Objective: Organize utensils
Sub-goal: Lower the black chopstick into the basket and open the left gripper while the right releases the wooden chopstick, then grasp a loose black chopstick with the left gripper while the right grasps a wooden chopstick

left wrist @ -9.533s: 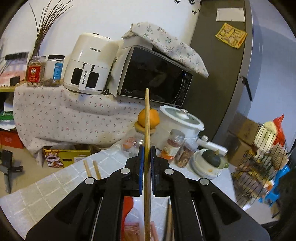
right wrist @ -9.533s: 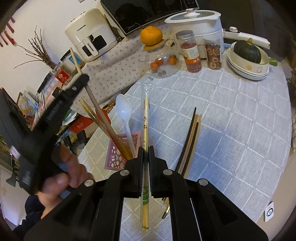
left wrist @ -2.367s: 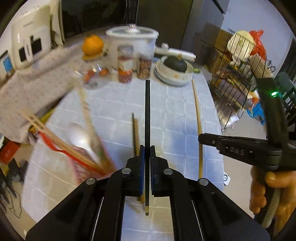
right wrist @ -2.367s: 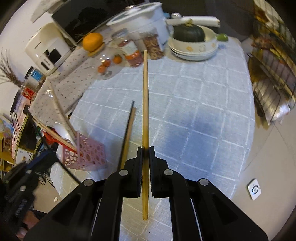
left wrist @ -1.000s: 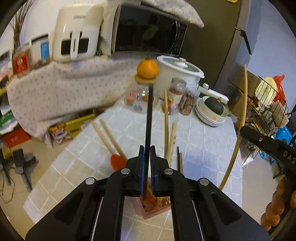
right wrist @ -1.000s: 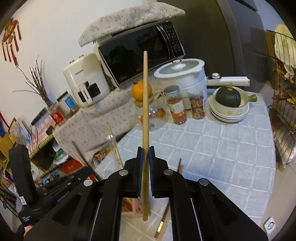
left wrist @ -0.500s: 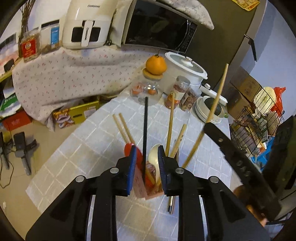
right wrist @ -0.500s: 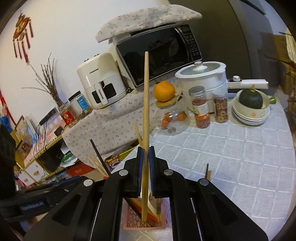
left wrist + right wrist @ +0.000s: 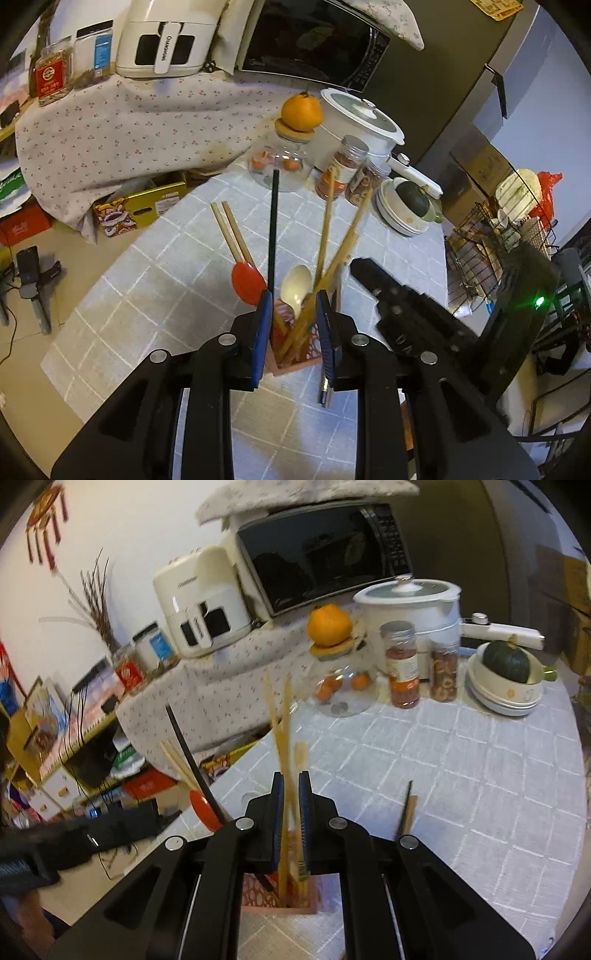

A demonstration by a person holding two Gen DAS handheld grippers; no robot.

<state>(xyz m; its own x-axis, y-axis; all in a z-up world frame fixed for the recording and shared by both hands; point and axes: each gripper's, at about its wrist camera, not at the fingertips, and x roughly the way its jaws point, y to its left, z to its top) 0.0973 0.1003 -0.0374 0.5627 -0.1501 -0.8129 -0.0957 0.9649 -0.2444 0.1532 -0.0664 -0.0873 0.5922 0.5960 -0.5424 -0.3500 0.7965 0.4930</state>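
A pink lattice utensil holder stands on the table just past my left gripper, which is open and empty. The holder holds a black chopstick, wooden chopsticks, a red spoon and a white spoon. My right gripper is open right above the holder, with a blurred wooden chopstick between its jaws, standing in the holder. Two chopsticks lie on the table to the right.
At the table's far edge stand a glass jar topped with an orange, two spice jars, a white pot and bowls with a green squash. A microwave and air fryer sit behind.
My left gripper opened wider and left the black chopstick in the holder. My right gripper opened and released the wooden chopstick, which dropped into the holder.
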